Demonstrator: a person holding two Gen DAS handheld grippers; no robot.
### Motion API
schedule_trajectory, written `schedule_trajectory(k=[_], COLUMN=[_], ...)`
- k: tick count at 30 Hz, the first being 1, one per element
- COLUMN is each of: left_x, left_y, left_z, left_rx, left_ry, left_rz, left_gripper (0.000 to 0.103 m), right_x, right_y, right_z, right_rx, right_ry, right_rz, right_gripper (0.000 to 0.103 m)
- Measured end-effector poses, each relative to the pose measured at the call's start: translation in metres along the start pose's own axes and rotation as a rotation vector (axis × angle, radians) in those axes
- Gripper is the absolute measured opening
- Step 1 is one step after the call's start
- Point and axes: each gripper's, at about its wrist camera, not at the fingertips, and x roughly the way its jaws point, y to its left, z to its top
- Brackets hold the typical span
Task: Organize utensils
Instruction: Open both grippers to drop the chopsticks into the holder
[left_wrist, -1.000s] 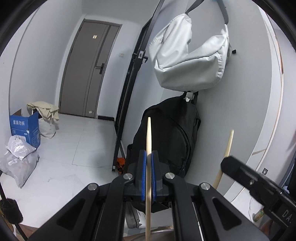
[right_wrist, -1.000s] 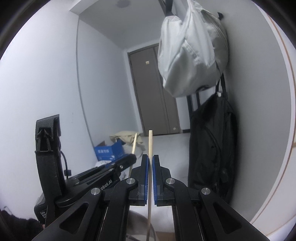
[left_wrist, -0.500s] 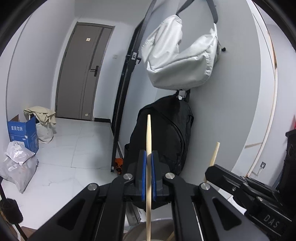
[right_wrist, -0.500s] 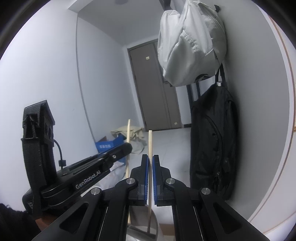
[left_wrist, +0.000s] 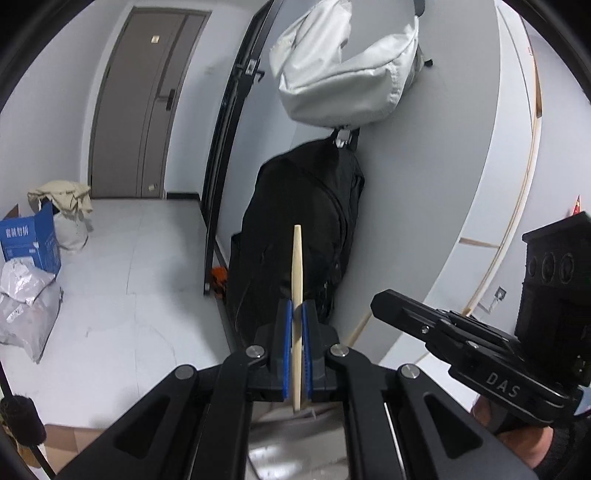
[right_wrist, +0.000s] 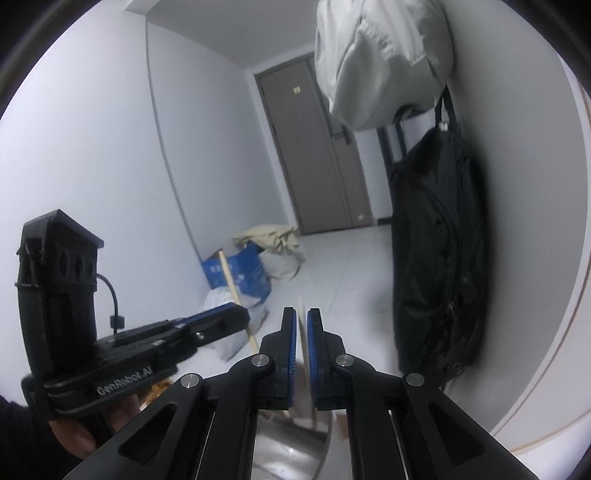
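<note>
A pale wooden chopstick (left_wrist: 297, 273) stands upright between the blue pads of my left gripper (left_wrist: 295, 306), whose jaws are starting to open; the pads still touch it. The same chopstick (right_wrist: 228, 275) shows through the left gripper (right_wrist: 236, 317) in the right wrist view. My right gripper (right_wrist: 302, 314) is opening too, with a narrow gap between its pads. Its chopstick (right_wrist: 314, 411) is only a pale blur low between the pads, slipping into the metal cup (right_wrist: 291, 458) below. The cup (left_wrist: 295, 454) lies right under both grippers. The right gripper (left_wrist: 382, 301) sits close to the right of the left one.
A black backpack (left_wrist: 306, 229) hangs on the wall ahead under a grey bag (left_wrist: 343, 81). Beside them stands a black pole (left_wrist: 221, 155). A blue carton (left_wrist: 31, 240) and plastic bags (left_wrist: 27, 306) lie on the floor left, before a grey door (left_wrist: 136, 110). Hands hold both grips.
Both grippers tipped downward over the cup. The right pads parted and its chopstick slid down, so its top no longer sticks up. The left chopstick stays between its pads.
</note>
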Motion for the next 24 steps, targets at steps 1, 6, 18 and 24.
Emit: schedule_trajectory(k=[1, 6, 18, 24], left_x=[-0.001, -0.021, -0.090, -0.124], left_y=[0.001, 0.008, -0.035, -0.051], left_z=[0.000, 0.003, -0.005, -0.012], left_rx=[-0.007, -0.062, -0.056, -0.080], left_ry=[0.014, 0.017, -0.050, -0.082], left_rz=[0.004, 0.039, 0.299, 0.407], left_gripper=[0.010, 0.049, 0.091, 0.099], right_x=[-0.001, -0.029, -0.110, -0.141], right_y=[-0.001, -0.005, 0.019, 0.053], right_z=[-0.002, -0.009, -0.027, -0.025], right_rx=[0.011, 0.079, 0.104, 0.047], right_ry=[0.005, -0.013, -0.080, -0.114], right_rz=[0.008, 0.016, -0.013, 0.002], right_gripper=[0.013, 0.057, 0.089, 0.103])
